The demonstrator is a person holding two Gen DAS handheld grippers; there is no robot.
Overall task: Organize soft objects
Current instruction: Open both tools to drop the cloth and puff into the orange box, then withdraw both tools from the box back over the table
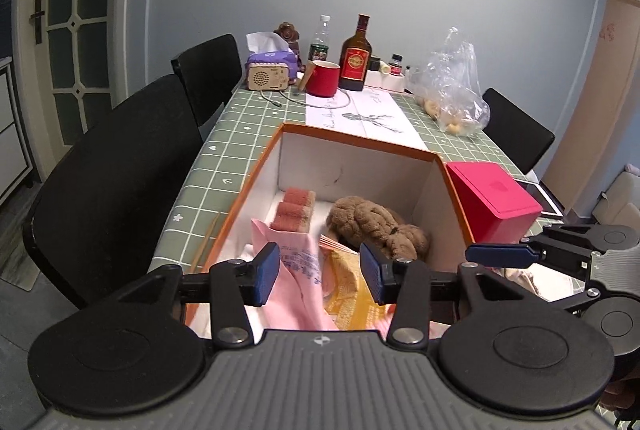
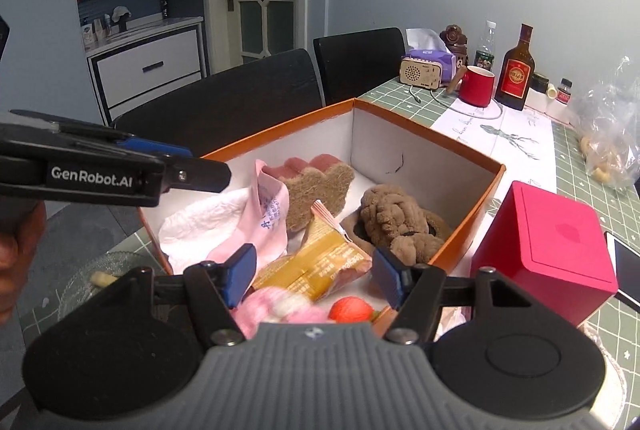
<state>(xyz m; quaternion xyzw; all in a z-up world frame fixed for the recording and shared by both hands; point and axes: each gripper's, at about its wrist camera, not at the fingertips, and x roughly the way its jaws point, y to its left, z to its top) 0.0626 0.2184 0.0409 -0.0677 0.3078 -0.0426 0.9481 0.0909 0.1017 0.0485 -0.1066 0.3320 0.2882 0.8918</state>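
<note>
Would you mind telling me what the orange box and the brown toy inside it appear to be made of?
The orange box looks like matte cardboard: thin straight walls, white inside. The brown toy seems to be plush fabric, with a fuzzy, lumpy surface.

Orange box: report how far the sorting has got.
Done: the orange box already holds a brown plush toy, a pink sock, a scrubbing pad, a yellow snack packet and a white cloth.

In hand: nothing; the left tongs and right tongs both stand open above the box.

Left: a pink fluffy item and a red ball lie by the near edge; whether inside is unclear.
</note>
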